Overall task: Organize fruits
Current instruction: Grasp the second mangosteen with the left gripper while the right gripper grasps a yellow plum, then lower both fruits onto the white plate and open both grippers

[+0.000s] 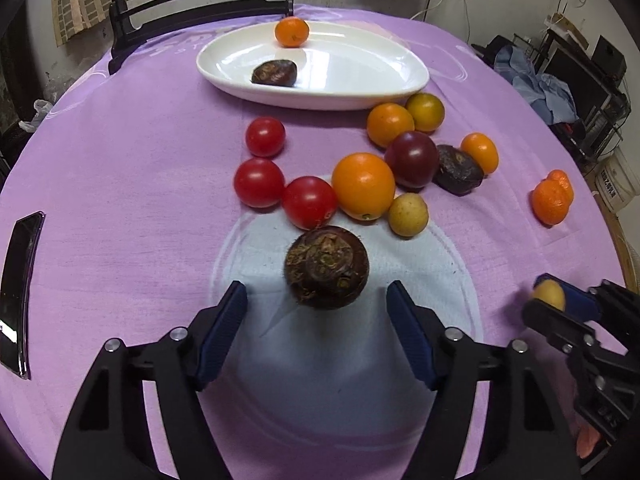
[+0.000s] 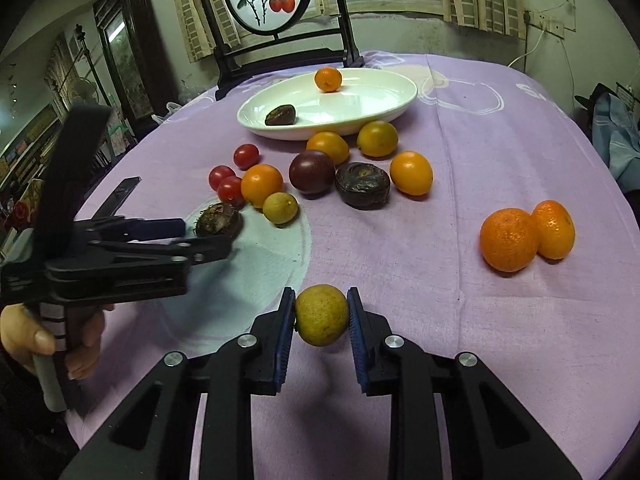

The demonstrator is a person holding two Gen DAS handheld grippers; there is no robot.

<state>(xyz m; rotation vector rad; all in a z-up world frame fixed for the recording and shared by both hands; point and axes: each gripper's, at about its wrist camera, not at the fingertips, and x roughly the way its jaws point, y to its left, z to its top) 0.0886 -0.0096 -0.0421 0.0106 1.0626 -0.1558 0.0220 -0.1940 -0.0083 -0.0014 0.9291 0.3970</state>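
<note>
A white oval plate [image 1: 360, 80] [image 2: 372, 100] at the far side holds a small orange [image 1: 292, 32] and a dark water chestnut [image 1: 274, 73]. My left gripper [image 1: 316, 300] is open, its jaws on either side of a brown water chestnut [image 1: 327, 267] [image 2: 219, 220] on the purple cloth. My right gripper [image 2: 321, 314] is shut on a yellow-brown longan [image 2: 321, 315], held just above the cloth; it also shows in the left wrist view [image 1: 550, 296]. Red tomatoes [image 1: 259, 182], oranges [image 1: 363, 186], a dark plum [image 1: 412, 159] and another longan [image 1: 408, 214] lie between grippers and plate.
Two mandarins [image 2: 510, 239] sit apart at the right. A second dark water chestnut [image 2: 362, 184] lies among the oranges. A black phone [image 1: 18, 292] lies at the left edge. A dark wooden stand [image 2: 276, 40] rises behind the plate.
</note>
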